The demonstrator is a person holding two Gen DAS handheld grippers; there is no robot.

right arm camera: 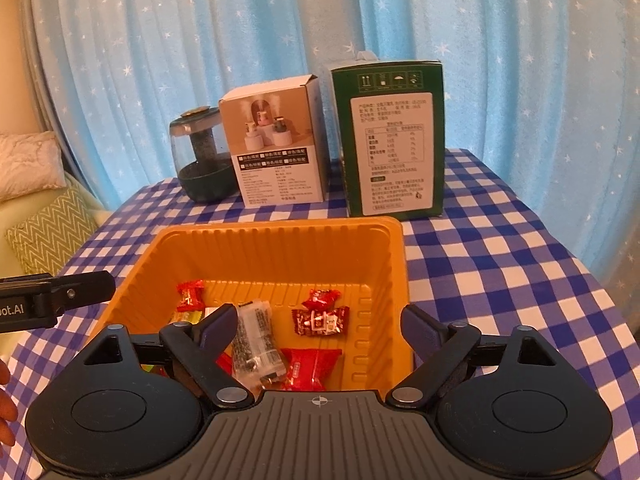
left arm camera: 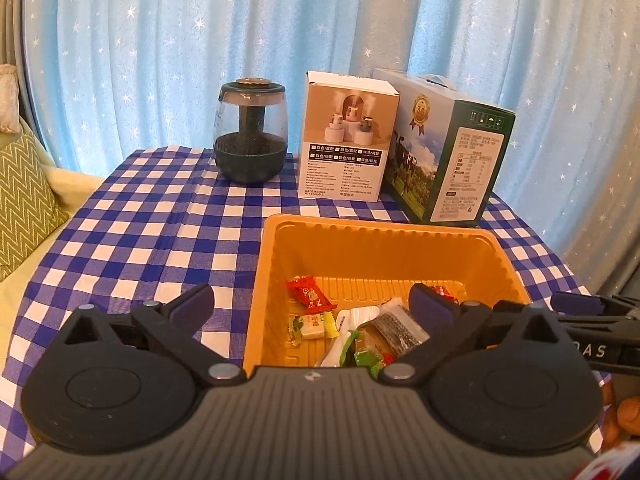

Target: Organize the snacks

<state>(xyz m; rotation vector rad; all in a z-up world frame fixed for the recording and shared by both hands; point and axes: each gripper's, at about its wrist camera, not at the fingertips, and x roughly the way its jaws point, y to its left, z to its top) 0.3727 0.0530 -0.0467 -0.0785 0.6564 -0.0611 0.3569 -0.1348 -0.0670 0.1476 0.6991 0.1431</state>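
Directly ahead of and below both grippers sits the orange tray [right arm camera: 276, 256] on the checked desk [left arm camera: 132, 232], and the snacks lie on its floor. Left gripper [left arm camera: 312, 304]: jaws spread wide, nothing between them; its left finger hangs outside the tray's left wall over the cloth, its right finger over the tray interior. Right gripper [right arm camera: 318, 326]: jaws also well apart and empty, with the left finger over the tray floor and the right finger near the tray's right wall. Nearest the right gripper is the clear packet with dark print [right arm camera: 256, 344], just beside its left finger, long axis running roughly away from the gripper. A large red packet [right arm camera: 312, 368] lies between its fingers, close to the gripper body. Two smaller red sweets [right arm camera: 320, 318] lie further ahead. Nearest the left gripper are a red sweet [left arm camera: 308, 292] and a yellow-green sweet [left arm camera: 312, 326], ahead and slightly right of its centre line. No snack is visible outside the tray. Judgement: sorting appears largely complete; any further pick would favour the right gripper on the clear packet.
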